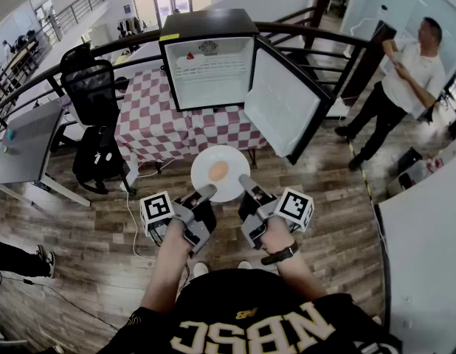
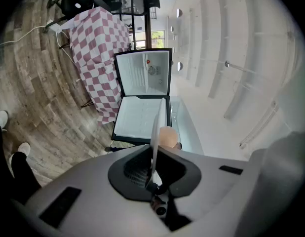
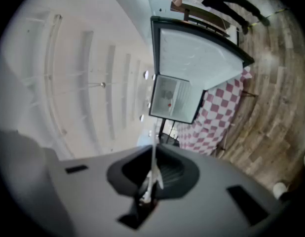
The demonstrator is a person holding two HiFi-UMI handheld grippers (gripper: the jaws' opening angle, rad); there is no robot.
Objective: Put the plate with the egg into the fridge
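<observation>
The plate (image 1: 222, 154) hangs in the air near the person, well short of the fridge (image 1: 206, 23), with the egg (image 1: 218, 171) lying loose near its middle. The left gripper (image 1: 206, 192) has its fingers pinching the near-left rim; the right gripper (image 1: 245, 181) pinches the near-right rim the same way. Each gripper view shows the thin white edge clamped between nearly closed fingers.

Both holds sit on the near side of a thin, smooth rim, so the far edge is unsupported. If one hand drops or twists against the other, the plate could tip and the egg would likely roll off, or the rim could slip out.

The fridge stands open on the far checkered surface (image 1: 165, 131), its door (image 1: 283, 98) swung out to the right. Coming in from the right risks clipping that door. A white object already sits on the upper shelf (image 1: 190, 60), so there may be little room there.

A round emblem (image 1: 208, 47) on the fridge is too small to read. Large letters on the person's shirt (image 1: 250, 323) look like "NBSC"
</observation>
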